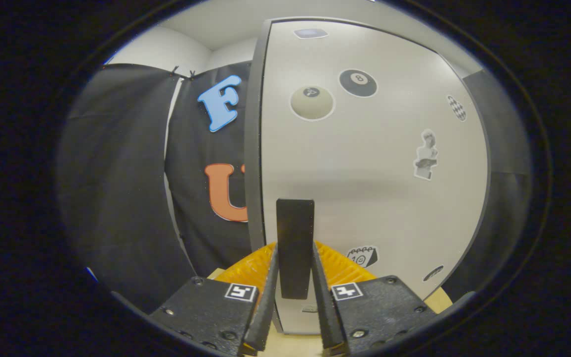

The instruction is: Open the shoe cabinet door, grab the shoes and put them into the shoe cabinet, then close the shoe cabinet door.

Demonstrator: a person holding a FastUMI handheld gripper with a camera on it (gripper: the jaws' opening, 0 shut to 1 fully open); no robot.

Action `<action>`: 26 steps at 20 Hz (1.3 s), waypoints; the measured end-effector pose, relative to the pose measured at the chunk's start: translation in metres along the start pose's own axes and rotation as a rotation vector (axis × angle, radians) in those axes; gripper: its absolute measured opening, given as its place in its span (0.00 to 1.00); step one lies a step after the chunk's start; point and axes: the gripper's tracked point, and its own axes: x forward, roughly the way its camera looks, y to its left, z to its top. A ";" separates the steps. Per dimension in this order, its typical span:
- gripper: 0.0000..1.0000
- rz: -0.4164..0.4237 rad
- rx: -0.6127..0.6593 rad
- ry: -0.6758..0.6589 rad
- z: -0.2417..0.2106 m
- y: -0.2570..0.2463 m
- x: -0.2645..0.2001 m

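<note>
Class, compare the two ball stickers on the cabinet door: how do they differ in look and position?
The black ball sticker is dark with a pale spot bearing a number; the cream ball sticker is pale with a small dark spot. The black one sits higher and further from the door's hinge-side edge than the cream one. Both are round and lie above the dark handle, which stands between the gripper fingers.

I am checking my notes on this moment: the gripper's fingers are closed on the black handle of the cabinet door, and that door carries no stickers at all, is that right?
Not quite. The gripper does have both fingers closed on the black handle of the cabinet door, but the door is not bare: the gripper view shows several stickers on it, among them a black eight-ball sticker.
</note>
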 end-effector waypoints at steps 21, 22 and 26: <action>0.29 0.369 -0.044 0.014 -0.019 -0.051 -0.168; 0.29 0.379 -0.041 0.014 -0.020 -0.058 -0.176; 0.29 0.399 -0.046 0.007 -0.022 -0.092 -0.204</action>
